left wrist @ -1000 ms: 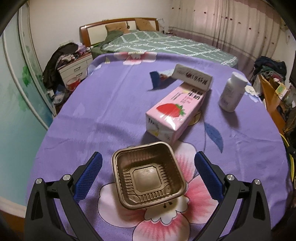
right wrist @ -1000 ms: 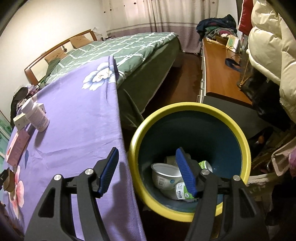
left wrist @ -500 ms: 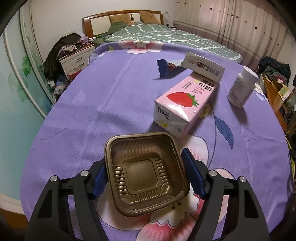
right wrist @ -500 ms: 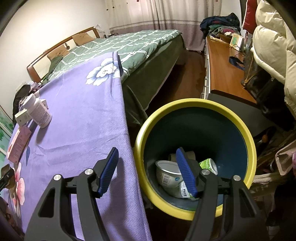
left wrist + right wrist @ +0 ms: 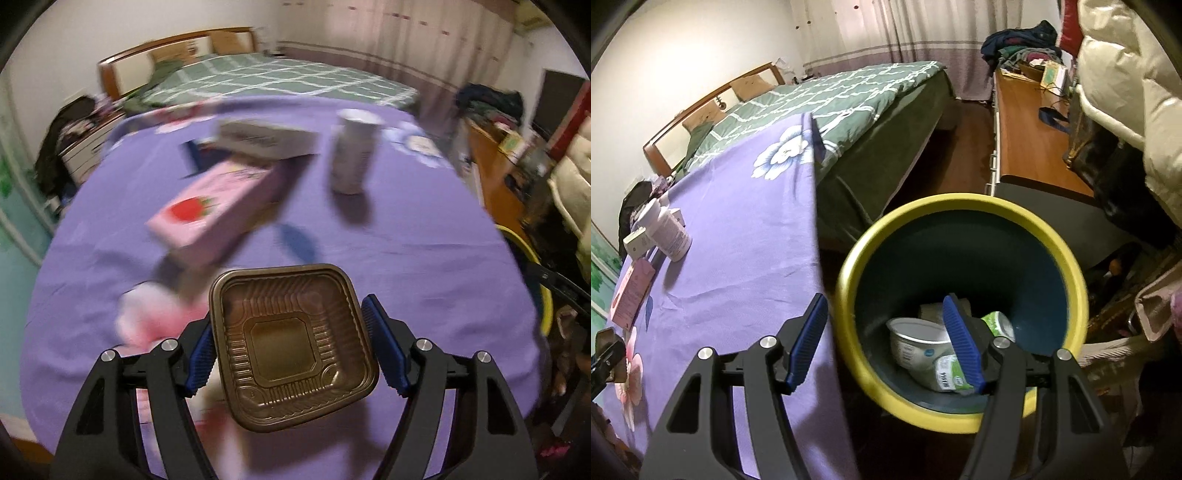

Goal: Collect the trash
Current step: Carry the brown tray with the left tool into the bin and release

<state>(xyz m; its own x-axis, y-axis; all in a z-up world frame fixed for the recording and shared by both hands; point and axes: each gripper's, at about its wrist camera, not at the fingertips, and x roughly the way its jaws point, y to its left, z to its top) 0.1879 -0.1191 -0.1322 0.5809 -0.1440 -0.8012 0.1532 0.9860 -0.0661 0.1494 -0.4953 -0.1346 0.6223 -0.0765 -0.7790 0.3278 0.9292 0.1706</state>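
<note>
Left wrist view: left hand-held gripper (image 5: 295,345) clamped on brown tray (image 5: 293,341), clear of purple tablecloth (image 5: 406,236).

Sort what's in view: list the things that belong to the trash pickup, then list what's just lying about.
Part of the job:
- brown square plastic tray, clamped in the left hand-held gripper
- yellow-rimmed dark bin, trash already inside
- pink strawberry milk carton
- white plastic bottle
- white flat box

Just lying about:
- purple flowered cloth
- green checked bed
- cream puffy jacket
</note>
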